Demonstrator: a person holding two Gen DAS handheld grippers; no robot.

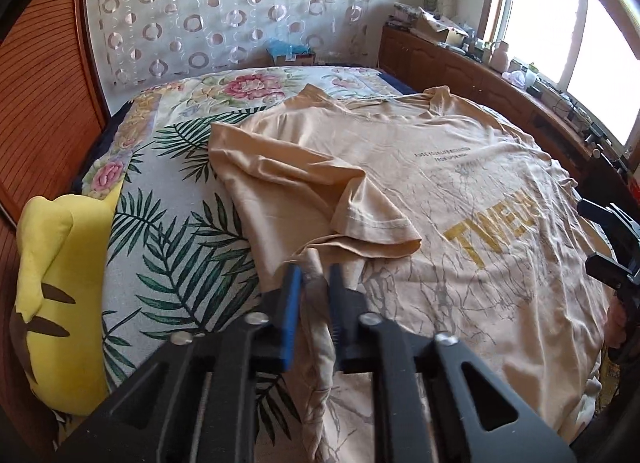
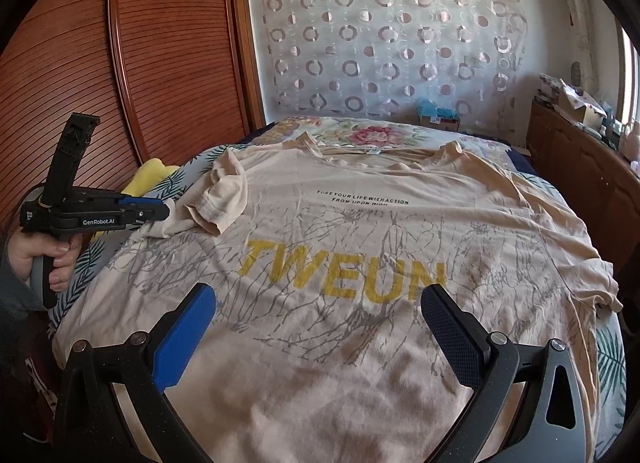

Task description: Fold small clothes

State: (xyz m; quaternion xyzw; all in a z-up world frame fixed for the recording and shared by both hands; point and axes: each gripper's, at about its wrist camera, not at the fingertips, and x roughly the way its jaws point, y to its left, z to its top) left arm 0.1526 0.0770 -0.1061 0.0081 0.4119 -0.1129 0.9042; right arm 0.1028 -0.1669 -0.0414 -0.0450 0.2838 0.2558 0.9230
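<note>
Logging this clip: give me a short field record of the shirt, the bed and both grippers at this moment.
garment: beige T-shirt spread flat, yellow lettering facing up
surface: bed with floral and leaf-print cover
sleeve on left gripper's side: sleeve folded inward onto the shirt body
left gripper: left gripper closed on a bunched fold at the shirt's side edge
right gripper: right gripper open over the shirt's lower part, nothing between its pads
beside bed: yellow plush at the bed's edge
fold progress: one sleeve in, the rest of the shirt lying spread
</note>
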